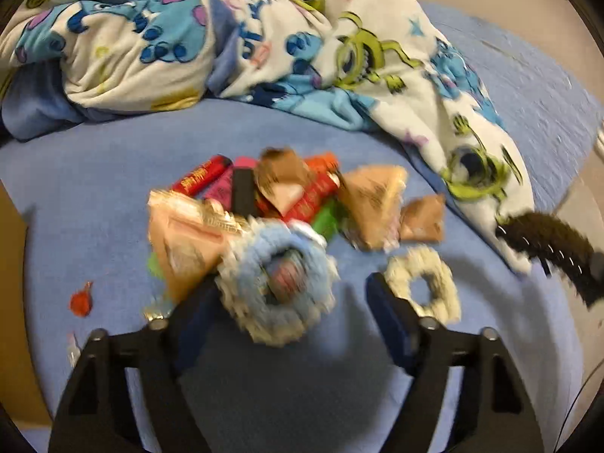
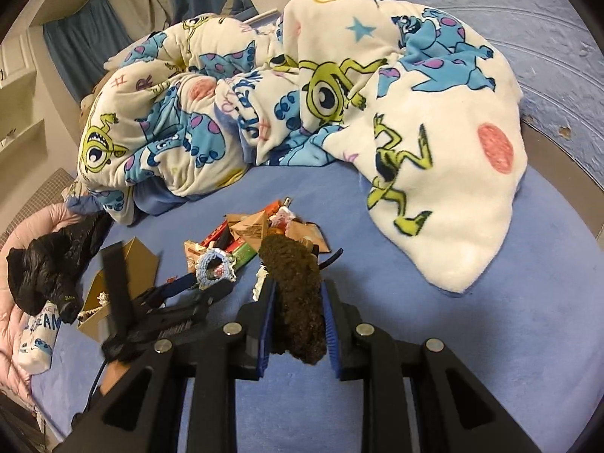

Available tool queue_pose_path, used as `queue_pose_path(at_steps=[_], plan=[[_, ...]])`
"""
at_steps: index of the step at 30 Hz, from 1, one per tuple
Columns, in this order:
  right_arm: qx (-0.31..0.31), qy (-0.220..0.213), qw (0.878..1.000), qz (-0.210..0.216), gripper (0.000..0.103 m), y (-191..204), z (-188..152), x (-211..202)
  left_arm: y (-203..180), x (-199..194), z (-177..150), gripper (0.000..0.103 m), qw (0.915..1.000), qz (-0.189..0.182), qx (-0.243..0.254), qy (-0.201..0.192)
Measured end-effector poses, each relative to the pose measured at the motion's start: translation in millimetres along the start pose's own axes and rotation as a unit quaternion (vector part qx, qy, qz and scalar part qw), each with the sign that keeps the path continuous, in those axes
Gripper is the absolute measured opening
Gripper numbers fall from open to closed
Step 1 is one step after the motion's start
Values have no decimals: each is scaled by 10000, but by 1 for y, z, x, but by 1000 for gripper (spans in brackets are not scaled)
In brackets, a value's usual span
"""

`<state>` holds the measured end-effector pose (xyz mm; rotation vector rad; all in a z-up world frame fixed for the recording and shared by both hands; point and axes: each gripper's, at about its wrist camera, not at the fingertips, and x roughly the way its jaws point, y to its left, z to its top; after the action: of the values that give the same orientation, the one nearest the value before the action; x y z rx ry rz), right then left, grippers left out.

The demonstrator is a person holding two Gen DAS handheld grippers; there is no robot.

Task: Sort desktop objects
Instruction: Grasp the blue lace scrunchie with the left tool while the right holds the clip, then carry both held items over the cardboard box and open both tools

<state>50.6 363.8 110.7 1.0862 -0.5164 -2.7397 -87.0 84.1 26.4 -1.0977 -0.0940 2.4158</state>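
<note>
On the blue bed sheet (image 1: pixel 113 173) lies a pile of snack packets and red sticks (image 1: pixel 287 192). At the pile's front edge a light blue crocheted scrunchie (image 1: pixel 279 283) sits between the fingers of my left gripper (image 1: pixel 292 283). The left finger touches it, the right finger stands apart, so the jaws are open. A white scrunchie (image 1: pixel 422 287) lies just to the right of that gripper. My right gripper (image 2: pixel 298 283) is shut on a dark brown fuzzy scrunchie (image 2: pixel 298 302), held above the sheet. That brown scrunchie (image 1: pixel 547 249) also shows at the right edge of the left wrist view.
A crumpled cartoon-print blanket (image 2: pixel 302 94) fills the bed behind the pile. An open cardboard box (image 2: pixel 128 264) and a black plastic bag (image 2: pixel 45 268) sit at the left. A small red wrapper (image 1: pixel 81 298) lies alone left of the pile.
</note>
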Motion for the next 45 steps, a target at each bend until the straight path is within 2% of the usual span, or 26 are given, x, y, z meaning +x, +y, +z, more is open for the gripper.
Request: queue_pose_path(at_steps=[3,4,5,8,11,16,25,27,31,36,39,41,45], plan=[[41,-67,10000,25,24,-4,2,-4,2,7,4,34,9999,126,14,106],[65,-89,9999,40,24,-6,3,-5,1,7,3,22,9999,61,-1,118],[87,-101,9999,52,24,-7,3,-6,2,7,2,16,9999,-6,-11,145],[99,-123,9998,77,24,-8,4,-8,-2,7,-5,15,9997,-137,34,220],[79,-156,9998,115,24,-5,5,-11,-8,0,-7,13,9997,-165,141,134],[38,-220,9996,170,24,-2,7,-15,-21,-16,-9,12,9992,-58,400,-9],[-23,-201,9995,230,24,7,6,-12,-26,-51,-1,12,9987,32,410,-296],[-37,-220,9993,284,24,10,6,-13,-24,-68,2,12,9981,181,433,-410],[-183,-174,9989,384,24,25,6,-9,-7,-104,9,12,9963,522,179,-666],[-460,-25,9973,564,24,57,1,4,26,-153,10,12,9897,1004,-194,-1002],[-711,40,9949,709,24,85,-1,12,53,-182,9,12,9822,1428,-431,-1145],[-901,81,9923,848,24,110,-1,18,76,-202,5,12,9741,1776,-618,-1258],[-1299,128,9840,1212,24,167,-1,32,114,-221,-7,12,9620,2315,-841,-1178]])
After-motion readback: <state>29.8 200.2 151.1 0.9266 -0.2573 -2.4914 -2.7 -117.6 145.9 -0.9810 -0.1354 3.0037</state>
